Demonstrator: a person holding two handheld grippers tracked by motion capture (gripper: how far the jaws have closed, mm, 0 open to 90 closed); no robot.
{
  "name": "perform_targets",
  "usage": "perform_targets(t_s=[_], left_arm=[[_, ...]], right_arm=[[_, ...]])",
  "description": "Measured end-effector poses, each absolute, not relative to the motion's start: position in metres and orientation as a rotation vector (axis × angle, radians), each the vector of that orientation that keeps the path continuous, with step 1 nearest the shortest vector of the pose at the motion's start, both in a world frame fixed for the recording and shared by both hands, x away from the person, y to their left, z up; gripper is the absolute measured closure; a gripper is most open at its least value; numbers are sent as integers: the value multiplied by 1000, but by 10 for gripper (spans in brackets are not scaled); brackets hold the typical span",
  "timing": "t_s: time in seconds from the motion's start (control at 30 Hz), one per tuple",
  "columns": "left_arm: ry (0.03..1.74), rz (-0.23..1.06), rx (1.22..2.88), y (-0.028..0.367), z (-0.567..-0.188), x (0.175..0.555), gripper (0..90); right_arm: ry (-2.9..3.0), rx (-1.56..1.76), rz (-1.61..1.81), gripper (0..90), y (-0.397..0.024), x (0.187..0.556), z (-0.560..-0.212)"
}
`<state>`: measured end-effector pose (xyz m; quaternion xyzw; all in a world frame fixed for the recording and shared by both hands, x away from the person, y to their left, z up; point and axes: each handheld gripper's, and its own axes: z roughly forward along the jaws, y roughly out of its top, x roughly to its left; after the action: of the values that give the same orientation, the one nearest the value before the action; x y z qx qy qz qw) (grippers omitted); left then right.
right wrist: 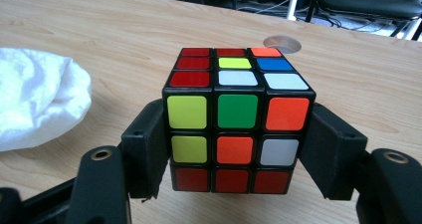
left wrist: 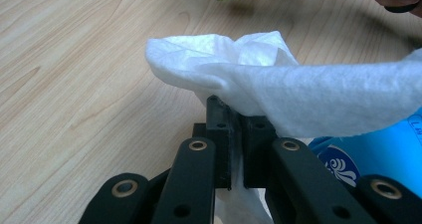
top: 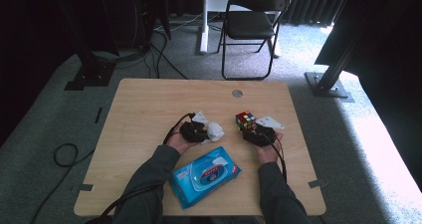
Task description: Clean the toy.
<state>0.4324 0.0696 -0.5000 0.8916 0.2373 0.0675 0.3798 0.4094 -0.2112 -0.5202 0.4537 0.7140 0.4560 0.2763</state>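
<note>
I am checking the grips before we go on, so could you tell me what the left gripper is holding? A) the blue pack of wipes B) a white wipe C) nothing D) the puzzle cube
B: in the left gripper view the left gripper has its jaws pinched shut on the white wipe, while the puzzle cube sits between the jaws of the right gripper.

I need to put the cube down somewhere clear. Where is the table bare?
Bare wood lies along the table left edge and across the far side around the round hole. The middle is crowded: wipe, cube, both grippers, and the blue wipes pack near the front.
</note>
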Motion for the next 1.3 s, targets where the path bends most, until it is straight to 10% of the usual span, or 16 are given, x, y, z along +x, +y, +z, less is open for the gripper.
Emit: perform_targets(t_s=[1.3], left_arm=[[607,170,2272,70,-500,432,848]], right_arm=[[1969,1240,1165,343,-205,411,-530]])
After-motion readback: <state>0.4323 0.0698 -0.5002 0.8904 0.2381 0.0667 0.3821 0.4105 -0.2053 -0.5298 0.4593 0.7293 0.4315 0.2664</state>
